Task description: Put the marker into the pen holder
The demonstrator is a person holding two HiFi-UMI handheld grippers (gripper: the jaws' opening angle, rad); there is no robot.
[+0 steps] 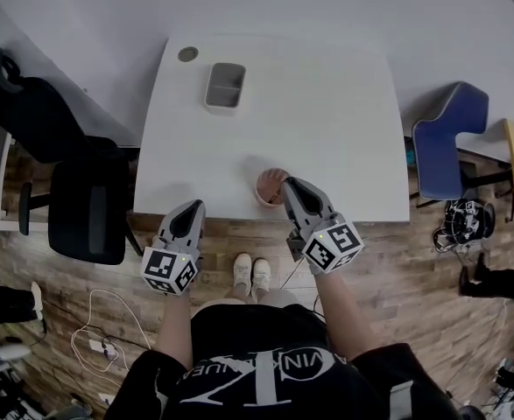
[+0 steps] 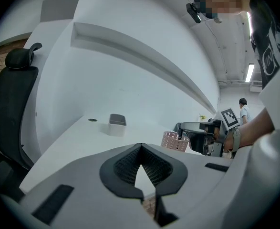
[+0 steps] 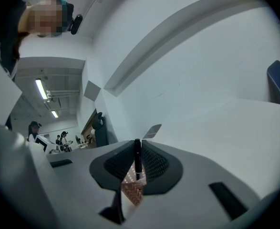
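The right gripper [image 3: 137, 151] held the marker [image 3: 138, 159] clamped between its narrow-set jaws, gripped near its upper end. The marker stood upright, its long axis vertical, and its lower end pointed straight down at the pink mesh pen holder [image 3: 132, 190] just beneath the jaws. In the left gripper view that lower end sat at the holder's mouth; how far in it reached could not be made out. In the head view this gripper lay level over the holder, which stood close to the near edge of the white table [image 1: 327, 121]. The left gripper [image 1: 195, 206] hung off that near edge, over the wooden floor [image 1: 388, 261], its jaws drawn together at the tips with nothing between them. A grey box [image 1: 225, 87] sat well apart near the table's far edge.
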